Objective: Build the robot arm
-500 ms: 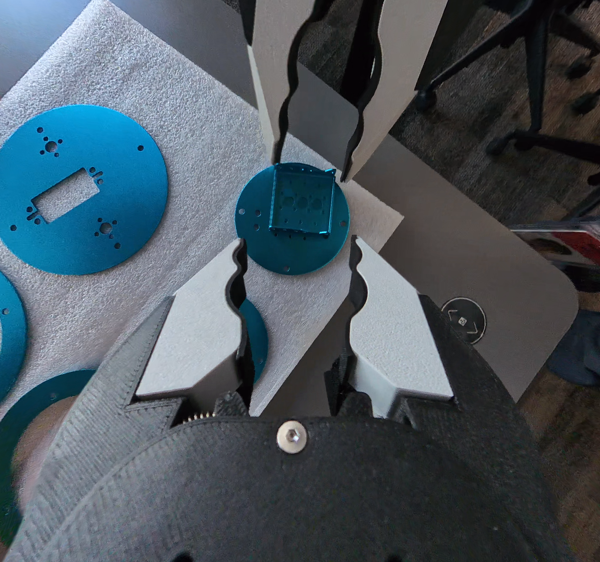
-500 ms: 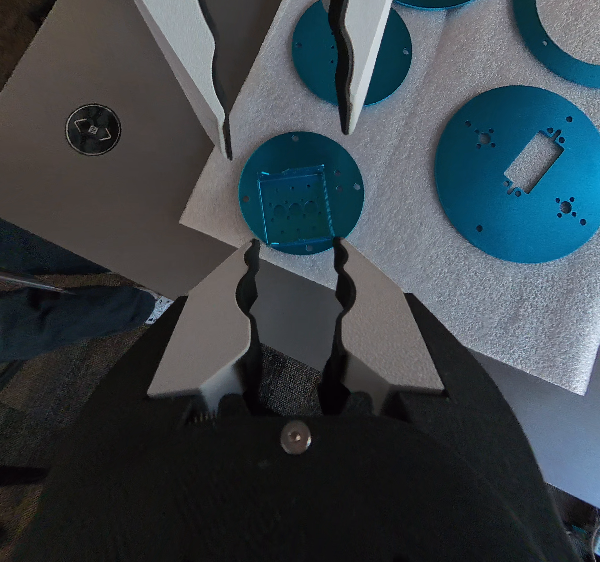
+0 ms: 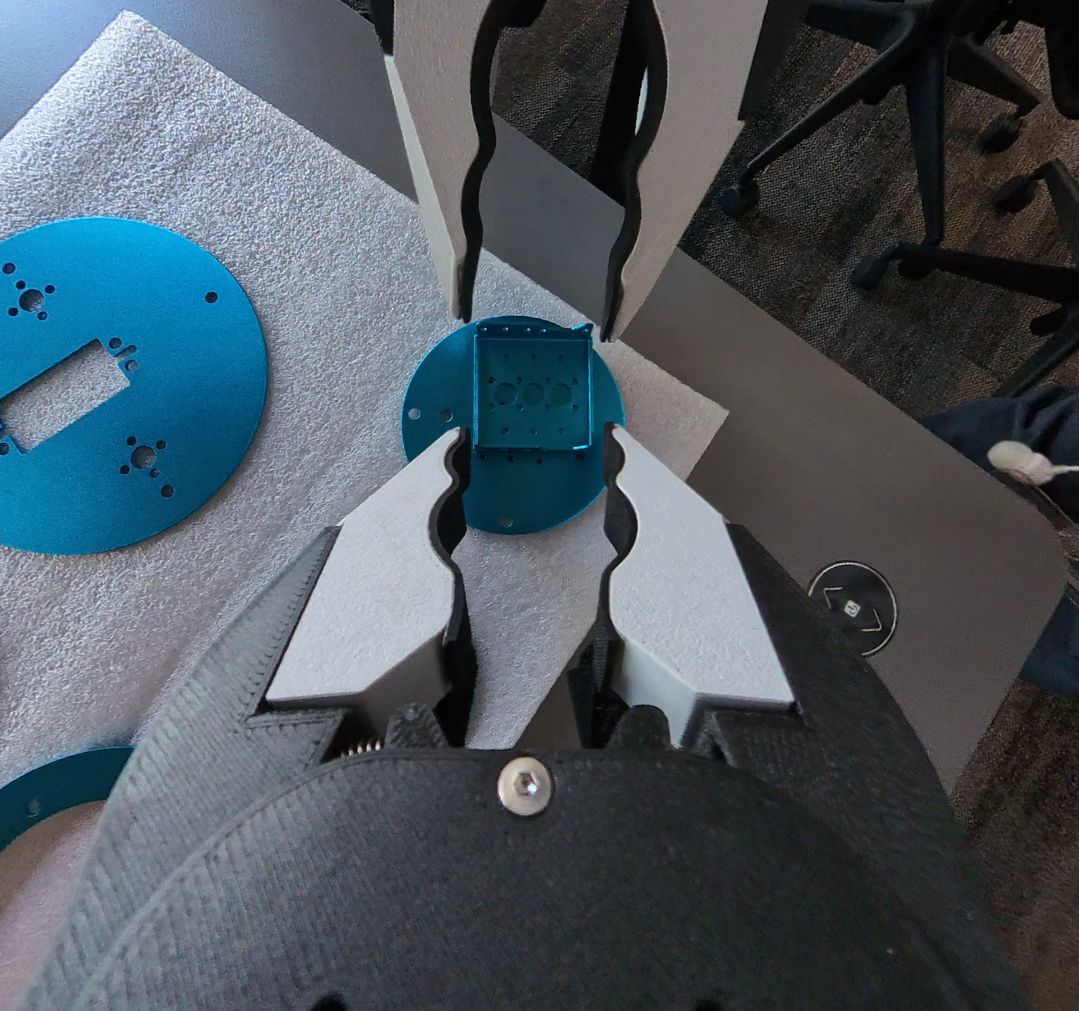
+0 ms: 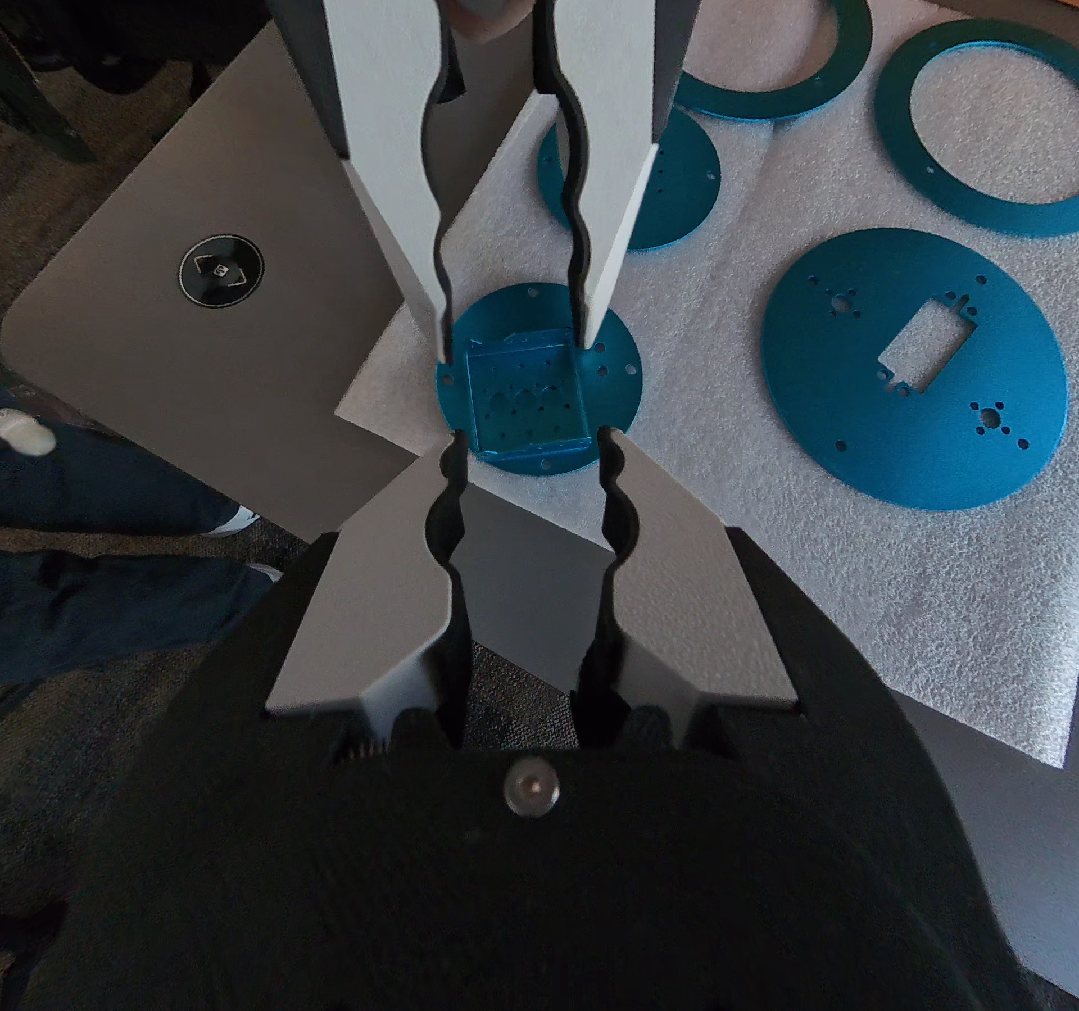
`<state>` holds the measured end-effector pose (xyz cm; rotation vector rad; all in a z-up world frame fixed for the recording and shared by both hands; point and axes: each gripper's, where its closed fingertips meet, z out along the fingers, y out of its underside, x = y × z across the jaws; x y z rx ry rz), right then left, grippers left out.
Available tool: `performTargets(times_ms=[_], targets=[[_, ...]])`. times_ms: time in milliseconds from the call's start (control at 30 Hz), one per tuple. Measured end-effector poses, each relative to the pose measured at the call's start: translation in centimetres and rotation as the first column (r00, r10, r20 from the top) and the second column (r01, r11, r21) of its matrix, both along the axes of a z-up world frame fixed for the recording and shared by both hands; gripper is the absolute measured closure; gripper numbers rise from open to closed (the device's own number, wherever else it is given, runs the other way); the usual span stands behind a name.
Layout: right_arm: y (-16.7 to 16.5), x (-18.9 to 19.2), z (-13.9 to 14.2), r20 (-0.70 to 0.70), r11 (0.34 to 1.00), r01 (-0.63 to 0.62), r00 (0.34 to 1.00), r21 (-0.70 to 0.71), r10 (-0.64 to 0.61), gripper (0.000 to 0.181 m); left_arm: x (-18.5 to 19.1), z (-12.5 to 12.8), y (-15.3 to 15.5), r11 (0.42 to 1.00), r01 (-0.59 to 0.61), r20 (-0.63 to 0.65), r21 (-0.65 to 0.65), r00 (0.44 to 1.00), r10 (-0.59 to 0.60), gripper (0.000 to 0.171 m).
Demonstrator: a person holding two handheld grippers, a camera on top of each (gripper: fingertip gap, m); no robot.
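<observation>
Left hand-held gripper (image 3: 534, 437) open, tips straddling near corners of blue square bracket (image 3: 532, 396). Right hand-held gripper (image 4: 528, 440) open too, flanking opposite side. Bracket sits on small blue disc (image 3: 435, 399) at foam sheet (image 3: 175, 165) corner, on table (image 3: 817, 457). Judgement: close squarely on bracket side walls, keep tips off disc.

We see soft daylight on the white foam sheet (image 3: 175, 177), bright in the left wrist view. The right wrist view is dimmer, and its black gripper body (image 4: 525, 895) sits in deep shadow. The big blue disc (image 3: 105, 387) shines a little. Straight edges bend near the corners. The close parts look slightly blurry.
</observation>
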<state>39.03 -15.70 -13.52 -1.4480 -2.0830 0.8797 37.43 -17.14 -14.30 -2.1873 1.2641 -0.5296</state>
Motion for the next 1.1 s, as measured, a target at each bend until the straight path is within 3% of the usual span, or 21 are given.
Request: performTargets(times_ms=[133,333,467,633,867,1100], targets=[[0.06,0.18,-0.55,0.019,1.0,-0.015,1.0,0.011,0.014,0.147,-0.23,-0.06,0.19,1.0,-0.005,0.021,-0.013,1.0,0.005,0.132],[-0.31,-0.65,-0.53,0.004,1.0,-0.03,1.0,0.008,0.03,0.136,-0.79,0.13,0.09,0.999,0.028,0.039,-0.038,0.999,-0.027,0.14],[-0.42,-0.7,-0.69,0.008,0.999,-0.042,0.999,0.006,0.042,0.142,-0.86,-0.37,0.5,0.999,0.013,0.022,-0.048,1.0,-0.012,0.132],[-0.06,-0.76,-0.69,0.012,1.0,-0.016,1.0,0.014,0.016,0.143,-0.35,0.39,0.01,0.994,-0.043,0.108,-0.1,0.993,0.054,0.112],[0.0,-0.53,-0.79,0.036,0.999,0.027,0.999,0.024,-0.028,0.143,-0.23,-0.25,0.24,0.998,-0.051,0.053,-0.041,0.997,0.053,0.124],[-0.14,-0.55,-0.81,0.027,0.998,0.058,0.998,0.02,-0.058,0.142,-0.16,-0.24,0.25,0.997,-0.055,0.077,-0.059,0.995,0.06,0.129]])
